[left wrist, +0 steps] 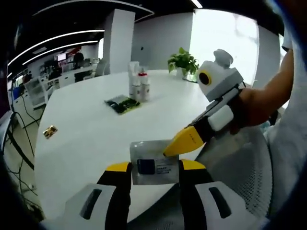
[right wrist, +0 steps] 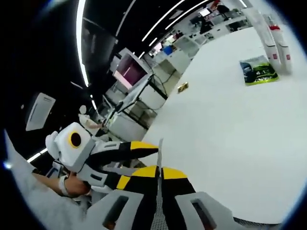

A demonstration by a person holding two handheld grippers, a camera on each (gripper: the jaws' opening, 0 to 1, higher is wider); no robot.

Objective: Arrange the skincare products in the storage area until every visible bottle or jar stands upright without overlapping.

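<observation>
The flat, silvery-white sachet with a dark blue label panel (left wrist: 154,167) hangs off the near edge of the round white table (left wrist: 91,134), its long axis running across between the left gripper (left wrist: 154,168), whose yellow-tipped jaws stand wide on either side of it, and the right gripper (left wrist: 184,142) pinching its upper right corner. In the right gripper view that gripper's (right wrist: 159,168) jaws are pressed together on the sachet's thin edge (right wrist: 159,149). The upright cluster of white bottles (left wrist: 138,82) and the green-and-black packet (left wrist: 123,103) lie well apart across the table, so I judge both hands must carry the sachet forward there.
</observation>
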